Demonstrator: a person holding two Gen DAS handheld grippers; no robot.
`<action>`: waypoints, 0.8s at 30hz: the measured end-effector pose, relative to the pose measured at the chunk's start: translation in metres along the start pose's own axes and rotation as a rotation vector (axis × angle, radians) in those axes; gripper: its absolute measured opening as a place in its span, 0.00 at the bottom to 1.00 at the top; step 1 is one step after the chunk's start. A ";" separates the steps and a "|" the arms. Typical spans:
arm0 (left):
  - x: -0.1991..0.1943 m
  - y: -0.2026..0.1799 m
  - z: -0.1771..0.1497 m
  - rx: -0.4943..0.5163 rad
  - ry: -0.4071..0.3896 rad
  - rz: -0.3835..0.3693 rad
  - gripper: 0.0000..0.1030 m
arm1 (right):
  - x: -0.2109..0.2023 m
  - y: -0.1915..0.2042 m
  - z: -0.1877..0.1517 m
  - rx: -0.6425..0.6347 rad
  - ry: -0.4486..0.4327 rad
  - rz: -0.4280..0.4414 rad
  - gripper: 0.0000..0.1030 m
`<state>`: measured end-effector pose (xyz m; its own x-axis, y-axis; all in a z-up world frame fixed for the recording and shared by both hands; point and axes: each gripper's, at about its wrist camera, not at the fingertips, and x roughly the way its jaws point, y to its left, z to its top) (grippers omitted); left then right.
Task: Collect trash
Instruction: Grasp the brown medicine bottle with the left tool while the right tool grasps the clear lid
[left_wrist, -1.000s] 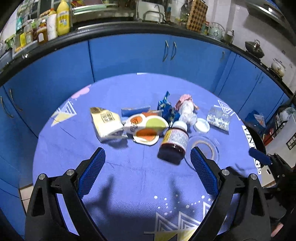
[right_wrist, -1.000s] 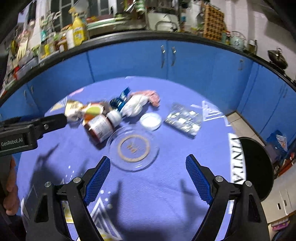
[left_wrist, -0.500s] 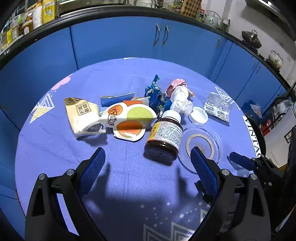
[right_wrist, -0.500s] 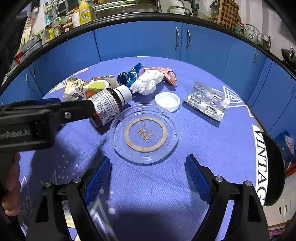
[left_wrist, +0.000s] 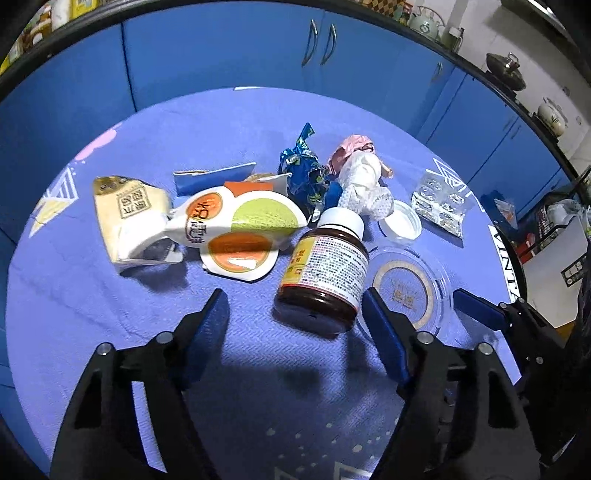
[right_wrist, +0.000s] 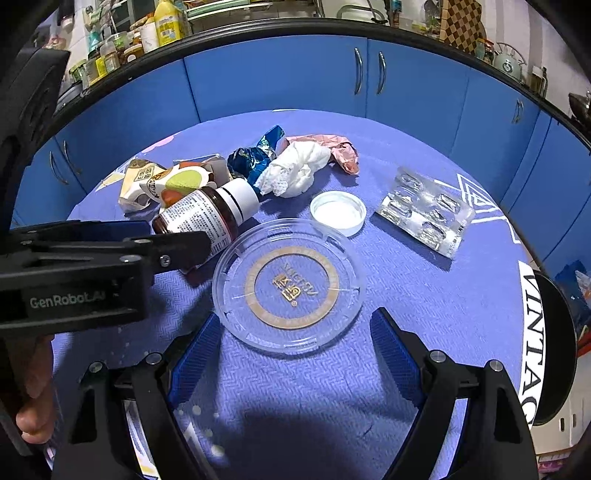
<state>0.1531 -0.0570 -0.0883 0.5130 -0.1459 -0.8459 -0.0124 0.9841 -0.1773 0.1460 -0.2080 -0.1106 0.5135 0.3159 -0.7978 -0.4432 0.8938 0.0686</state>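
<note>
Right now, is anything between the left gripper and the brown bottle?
Nothing visible. The bottle lies on its side just ahead of the left gripper, whose jaws are closing with only bare cloth between them. The clear lid sits beside it, not in the path.

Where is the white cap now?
In the right wrist view the white cap lies open side up on the blue cloth, just beyond the clear lid, between the tissue and the blister pack.

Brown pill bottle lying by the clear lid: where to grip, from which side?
Grip the brown bottle across its labelled body, coming from its base end, one finger each side. It lies on its side, white cap pointing away; the left tongs, closing, already line up.
</note>
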 end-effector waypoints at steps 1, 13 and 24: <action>0.001 -0.001 0.000 0.000 0.003 -0.003 0.64 | 0.001 0.001 0.001 -0.004 0.001 -0.001 0.79; 0.004 -0.001 0.006 0.005 0.006 -0.009 0.48 | 0.008 0.001 0.011 -0.010 0.002 0.004 0.79; -0.006 -0.002 0.007 0.009 -0.025 0.003 0.46 | 0.001 -0.001 0.011 -0.021 -0.040 -0.016 0.78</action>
<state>0.1564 -0.0569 -0.0795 0.5339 -0.1401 -0.8338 -0.0068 0.9854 -0.1699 0.1550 -0.2056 -0.1052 0.5492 0.3143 -0.7743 -0.4496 0.8922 0.0433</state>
